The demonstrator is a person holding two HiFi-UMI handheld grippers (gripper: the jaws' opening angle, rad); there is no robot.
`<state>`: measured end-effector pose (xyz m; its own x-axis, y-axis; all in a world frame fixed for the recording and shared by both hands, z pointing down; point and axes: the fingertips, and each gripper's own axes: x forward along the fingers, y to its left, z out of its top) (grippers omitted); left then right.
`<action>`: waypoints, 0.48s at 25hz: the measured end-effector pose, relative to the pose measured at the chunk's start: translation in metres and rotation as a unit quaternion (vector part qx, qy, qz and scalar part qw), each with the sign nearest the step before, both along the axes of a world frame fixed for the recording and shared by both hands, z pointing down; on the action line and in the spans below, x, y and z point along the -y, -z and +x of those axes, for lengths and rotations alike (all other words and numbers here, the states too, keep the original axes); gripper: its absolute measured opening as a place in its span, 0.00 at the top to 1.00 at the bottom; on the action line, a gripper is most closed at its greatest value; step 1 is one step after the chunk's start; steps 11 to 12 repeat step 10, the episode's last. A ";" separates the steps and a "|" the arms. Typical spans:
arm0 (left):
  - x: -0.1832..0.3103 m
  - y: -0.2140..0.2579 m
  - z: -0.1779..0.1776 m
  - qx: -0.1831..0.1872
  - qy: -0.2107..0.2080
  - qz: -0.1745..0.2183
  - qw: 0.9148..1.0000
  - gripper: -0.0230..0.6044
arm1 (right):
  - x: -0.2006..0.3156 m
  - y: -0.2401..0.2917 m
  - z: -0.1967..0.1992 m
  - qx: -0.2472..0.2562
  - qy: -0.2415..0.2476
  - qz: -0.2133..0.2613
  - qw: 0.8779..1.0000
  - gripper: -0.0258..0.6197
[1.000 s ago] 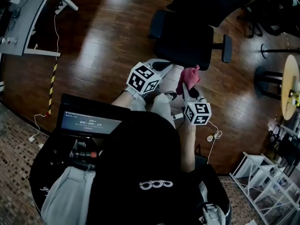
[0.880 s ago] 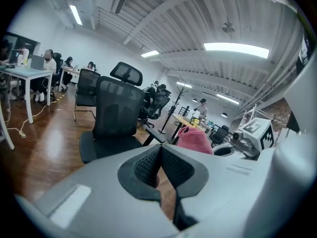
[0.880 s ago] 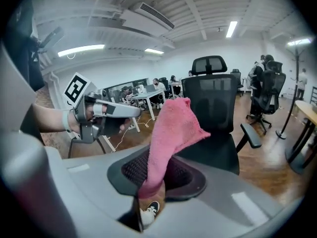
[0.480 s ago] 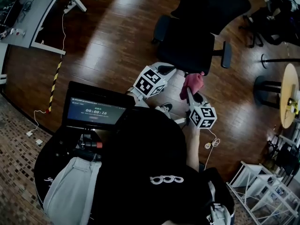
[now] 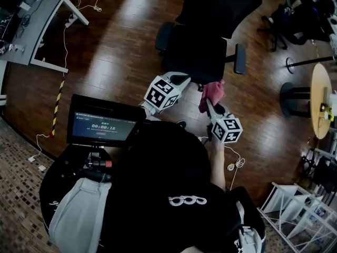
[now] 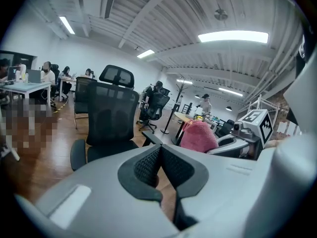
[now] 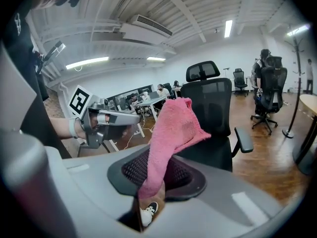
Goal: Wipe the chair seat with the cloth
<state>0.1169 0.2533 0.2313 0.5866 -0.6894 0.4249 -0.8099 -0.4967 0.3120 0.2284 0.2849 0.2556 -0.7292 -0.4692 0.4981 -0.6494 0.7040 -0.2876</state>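
Observation:
A black office chair (image 5: 196, 50) stands on the wood floor ahead of me, its seat (image 5: 192, 54) facing me; it also shows as the chair (image 6: 106, 118) and the chair (image 7: 214, 117) in the two gripper views. My right gripper (image 5: 207, 102) is shut on a pink cloth (image 5: 212, 93) just off the seat's front right corner. The cloth (image 7: 173, 133) sticks up from between the jaws of the right gripper (image 7: 157, 168). My left gripper (image 5: 184, 78) hovers at the seat's front edge. Seen in its own view, the left gripper (image 6: 159, 151) is shut with nothing in it.
A screen (image 5: 102, 128) is mounted at my chest on the left. A grey desk (image 5: 31, 25) stands at the far left, a round table (image 5: 320, 99) at the right, more office chairs (image 5: 297, 9) at the top right. A cable (image 5: 234, 165) lies on the floor by my right side.
The person has stepped a little nearer the chair; the legs and shoes under the grippers are mostly out of sight now. Both grippers stay by the seat's front edge, cloth still held.

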 end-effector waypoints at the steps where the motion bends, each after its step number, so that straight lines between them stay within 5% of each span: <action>1: 0.000 0.001 0.000 0.000 0.000 0.001 1.000 0.97 | -0.001 -0.002 0.002 0.000 -0.001 -0.003 1.000 0.86; 12: 0.007 0.007 -0.002 -0.001 0.003 0.008 1.000 0.97 | -0.003 -0.001 0.009 0.003 -0.009 -0.003 1.000 0.86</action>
